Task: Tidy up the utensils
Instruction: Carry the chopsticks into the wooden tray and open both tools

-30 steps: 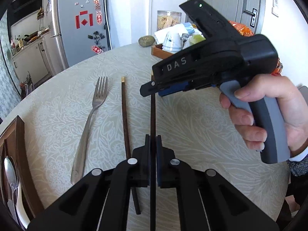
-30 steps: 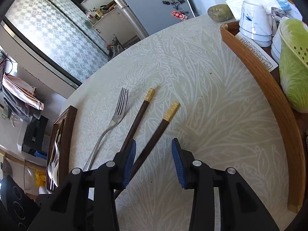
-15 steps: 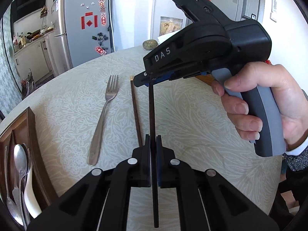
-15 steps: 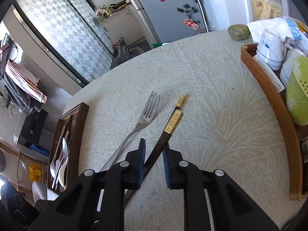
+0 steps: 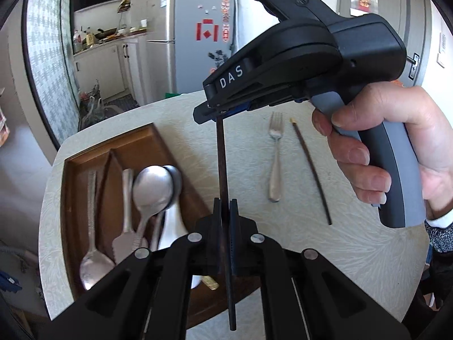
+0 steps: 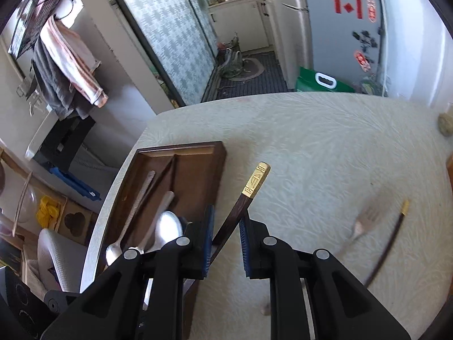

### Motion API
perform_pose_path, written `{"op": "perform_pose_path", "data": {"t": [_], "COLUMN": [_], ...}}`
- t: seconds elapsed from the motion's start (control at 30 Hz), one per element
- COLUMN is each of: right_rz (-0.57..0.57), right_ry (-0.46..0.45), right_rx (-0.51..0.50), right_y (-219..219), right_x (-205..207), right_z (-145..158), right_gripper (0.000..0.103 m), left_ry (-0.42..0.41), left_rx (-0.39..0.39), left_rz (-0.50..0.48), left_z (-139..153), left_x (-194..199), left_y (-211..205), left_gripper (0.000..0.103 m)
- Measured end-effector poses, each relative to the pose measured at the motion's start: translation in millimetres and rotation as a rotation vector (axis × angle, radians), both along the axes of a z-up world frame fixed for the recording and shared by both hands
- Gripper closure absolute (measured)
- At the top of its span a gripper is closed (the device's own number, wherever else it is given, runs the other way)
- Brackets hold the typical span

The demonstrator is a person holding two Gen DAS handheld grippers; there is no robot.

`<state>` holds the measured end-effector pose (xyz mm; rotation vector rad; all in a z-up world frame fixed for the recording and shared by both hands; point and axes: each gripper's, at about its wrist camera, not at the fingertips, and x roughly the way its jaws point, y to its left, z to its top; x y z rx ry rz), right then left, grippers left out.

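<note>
Left wrist view showed the left gripper point(image 5: 225, 212) clenched on 1 dark wooden gold-capped chopstick point(image 5: 222, 164), the right gripper point(image 5: 211, 113) pinching its far end above the brown wooden divided tray point(image 5: 85, 158); best to keep it level, lower it into 1 free slot, then release together; the second chopstick point(image 5: 311, 170) lay beside the steel fork point(image 5: 275, 158).

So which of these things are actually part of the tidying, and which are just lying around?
Part of the job:
- held chopstick, gripped by left gripper and right gripper
- second chopstick on the table
- fork
- wooden tray with spoons

Just lying about:
- fridge
- green bag
- hanging towels
</note>
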<state>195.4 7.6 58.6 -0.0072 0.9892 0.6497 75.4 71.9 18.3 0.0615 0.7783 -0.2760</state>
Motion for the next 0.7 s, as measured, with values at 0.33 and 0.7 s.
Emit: {"op": "perform_pose_path", "data": {"t": [0.33,0.7], "right_rz": [0.068,0.104], "right_ry": [0.022,-0.006], "right_rx": [-0.052,-0.080], "right_y": [65,97], "right_x": [11,28], "right_z": [-27,-26], "right_gripper": [0.085,0.085], "left_ry": [0.001,0.031], "left_rx": [-0.025,-0.060], "left_rz": [0.092,0.160], "left_z": [-9,-15], "left_x": [1,17], "left_y": [47,55], "left_gripper": [0.096,0.096]}}
